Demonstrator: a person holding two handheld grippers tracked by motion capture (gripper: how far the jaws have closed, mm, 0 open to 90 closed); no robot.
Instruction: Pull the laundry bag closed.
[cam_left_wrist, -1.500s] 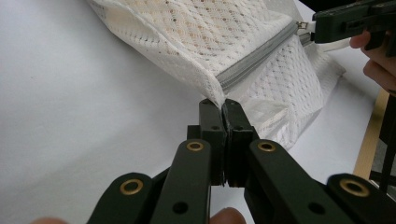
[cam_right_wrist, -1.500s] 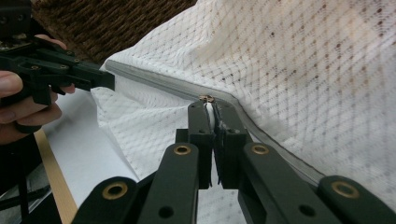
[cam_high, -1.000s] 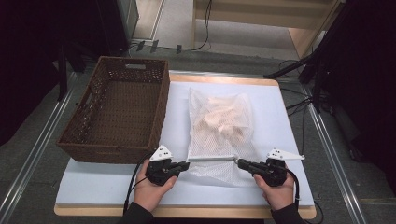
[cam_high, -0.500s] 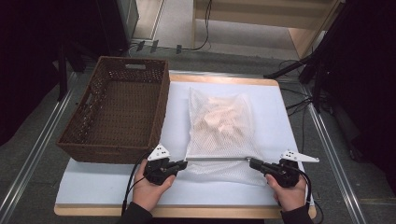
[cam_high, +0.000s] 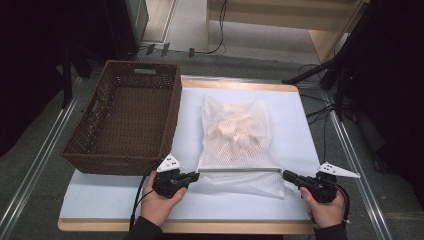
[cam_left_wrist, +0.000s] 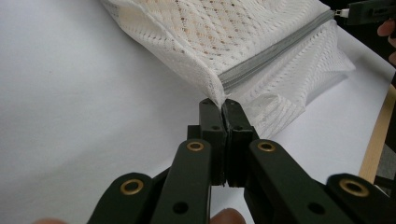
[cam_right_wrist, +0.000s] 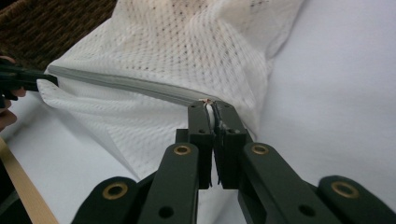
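A white mesh bag with pale cloth inside lies in the middle of the white table cover. Its grey zipper runs straight across the near end. My left gripper is shut on the bag's corner at the zipper's left end, seen close up as the left gripper pinching the mesh bag beside the zipper. My right gripper is shut on the zipper pull at the right end; in its own view the right gripper clamps a small tab where the zipper stops.
A brown wicker basket stands empty on the left of the table, its right wall close to the bag. The table's wooden front edge runs just below both hands. Cables and stands lie on the floor to the right.
My right gripper has slid to the right along the zipper, away from the left one, and the grey zipper line now stretches taut between them. The left gripper has stayed put.
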